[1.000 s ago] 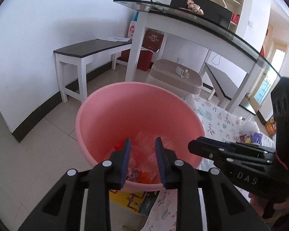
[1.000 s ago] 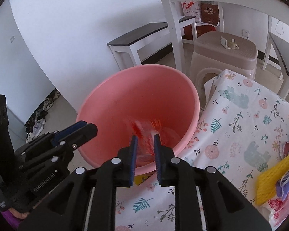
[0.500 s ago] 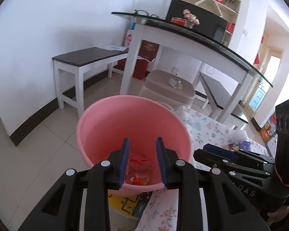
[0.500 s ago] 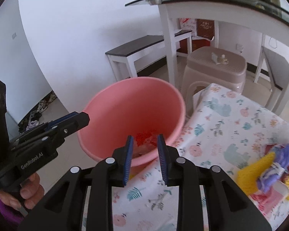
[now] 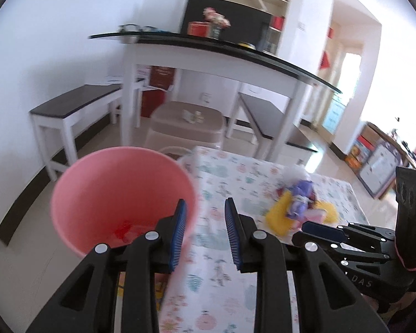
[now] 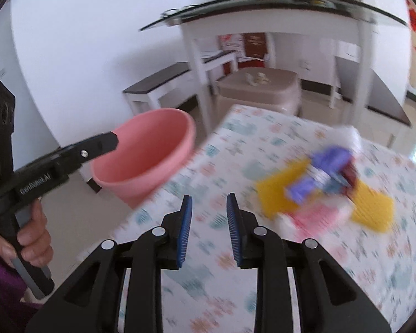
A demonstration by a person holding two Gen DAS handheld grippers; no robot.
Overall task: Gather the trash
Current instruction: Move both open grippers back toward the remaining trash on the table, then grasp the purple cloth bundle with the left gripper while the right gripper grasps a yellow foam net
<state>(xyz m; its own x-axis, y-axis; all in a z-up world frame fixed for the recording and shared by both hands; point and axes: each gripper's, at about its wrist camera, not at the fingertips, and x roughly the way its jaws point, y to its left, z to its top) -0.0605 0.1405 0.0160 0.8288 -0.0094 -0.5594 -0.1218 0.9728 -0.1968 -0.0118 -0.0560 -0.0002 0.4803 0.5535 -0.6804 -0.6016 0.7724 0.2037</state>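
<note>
A pink bucket point(image 5: 111, 194) stands on the floor at the left edge of a low table with a floral cloth point(image 5: 230, 177); red trash lies in its bottom. It also shows in the right wrist view point(image 6: 152, 149). A pile of trash, yellow foam net, purple wrapper and pink pieces point(image 6: 327, 194), lies on the cloth, also seen in the left wrist view point(image 5: 299, 208). My left gripper point(image 5: 205, 230) is open and empty over the table edge beside the bucket. My right gripper point(image 6: 209, 222) is open and empty above the cloth, left of the pile.
A beige plastic stool point(image 5: 188, 127) stands behind the table. A white table with a glass top point(image 5: 208, 55) and dark-topped benches point(image 5: 77, 102) stand further back. A white wall is on the left. Coloured boxes point(image 5: 374, 161) sit at far right.
Both grippers have pulled back from over the bucket and swung right toward the table. Their jaws have opened wider. The trash pile has come into view.
</note>
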